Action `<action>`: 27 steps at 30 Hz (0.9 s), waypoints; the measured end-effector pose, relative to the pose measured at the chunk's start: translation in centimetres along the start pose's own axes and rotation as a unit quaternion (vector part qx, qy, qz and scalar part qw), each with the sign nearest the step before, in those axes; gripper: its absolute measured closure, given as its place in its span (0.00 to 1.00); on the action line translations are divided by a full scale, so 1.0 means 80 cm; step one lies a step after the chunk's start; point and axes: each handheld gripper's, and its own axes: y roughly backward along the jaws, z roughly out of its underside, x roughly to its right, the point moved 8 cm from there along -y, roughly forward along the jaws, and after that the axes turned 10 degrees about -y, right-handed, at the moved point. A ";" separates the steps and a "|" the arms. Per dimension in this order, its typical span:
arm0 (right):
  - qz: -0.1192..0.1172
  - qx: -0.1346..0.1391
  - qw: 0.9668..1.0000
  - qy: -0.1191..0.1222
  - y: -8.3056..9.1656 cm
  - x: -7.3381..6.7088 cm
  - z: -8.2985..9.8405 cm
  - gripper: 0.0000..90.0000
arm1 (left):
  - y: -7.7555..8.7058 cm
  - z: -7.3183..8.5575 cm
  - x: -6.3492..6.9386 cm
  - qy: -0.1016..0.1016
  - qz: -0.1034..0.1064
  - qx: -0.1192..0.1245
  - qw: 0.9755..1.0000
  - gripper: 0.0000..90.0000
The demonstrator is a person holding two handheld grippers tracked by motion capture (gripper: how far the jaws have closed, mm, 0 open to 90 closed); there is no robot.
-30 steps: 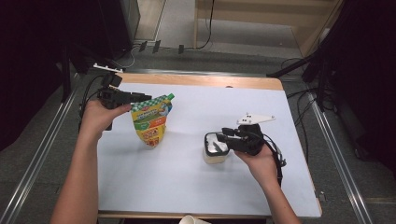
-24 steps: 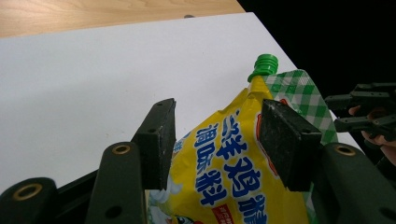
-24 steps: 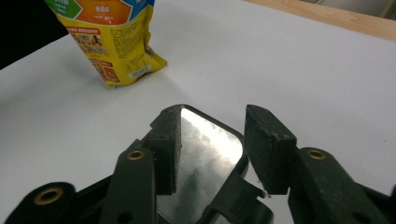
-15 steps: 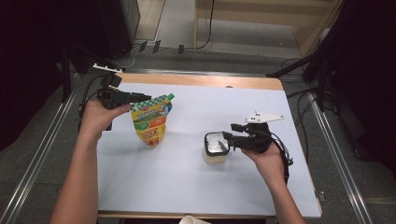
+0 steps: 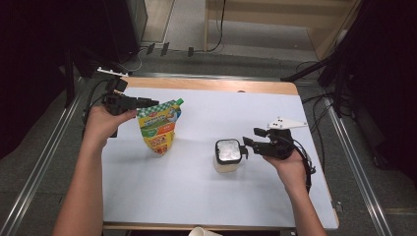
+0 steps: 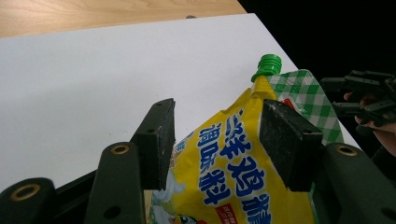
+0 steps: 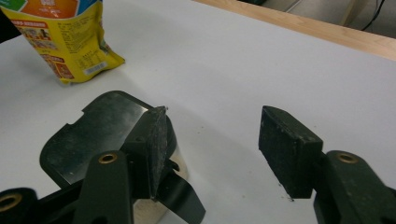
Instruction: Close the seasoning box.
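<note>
While both forearms come in from the near edge of the white counter [image 5: 206, 196], the right hand [image 5: 291, 169] sits nearer, low at the right side, wrist level and pointing its hand-held gripper [image 5: 247, 145] leftward at a small pale tub with a dark lid [image 5: 228, 155]. Its jaws have just been opening and now stand spread; in the right gripper view one pad hangs over the lid's edge and the other stands free over bare counter, so nothing is pinched. The tub stands near the counter's middle, just beside those fingertips.

Farther off at the left, the left hand [image 5: 101, 123] is raised, its hand-held gripper [image 5: 150, 103] reaching rightward to the top of a yellow seasoning pouch [image 5: 158, 128] with a green cap [image 6: 268, 65]. Here the jaws are partly spread, with the pouch's top edge between them. The pouch stands upright, its base on the counter, well apart from the tub.
</note>
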 end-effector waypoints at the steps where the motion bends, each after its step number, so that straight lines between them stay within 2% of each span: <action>1: 0.002 0.000 1.000 -0.004 0.001 0.003 0.001 0.47 | 0.000 0.000 0.000 0.000 0.001 0.001 1.000 0.52; 12: 0.027 0.007 0.999 -0.017 0.007 0.035 0.008 0.43 | 0.003 0.000 -0.001 0.002 0.000 0.004 1.000 0.52; 21: 0.046 0.007 0.999 -0.020 0.005 0.052 0.016 0.35 | 0.004 0.000 -0.003 0.005 0.000 0.006 1.000 0.51; 27: 0.053 0.003 0.998 -0.028 0.003 0.059 0.020 0.35 | 0.004 0.000 -0.004 0.008 -0.003 0.008 1.000 0.51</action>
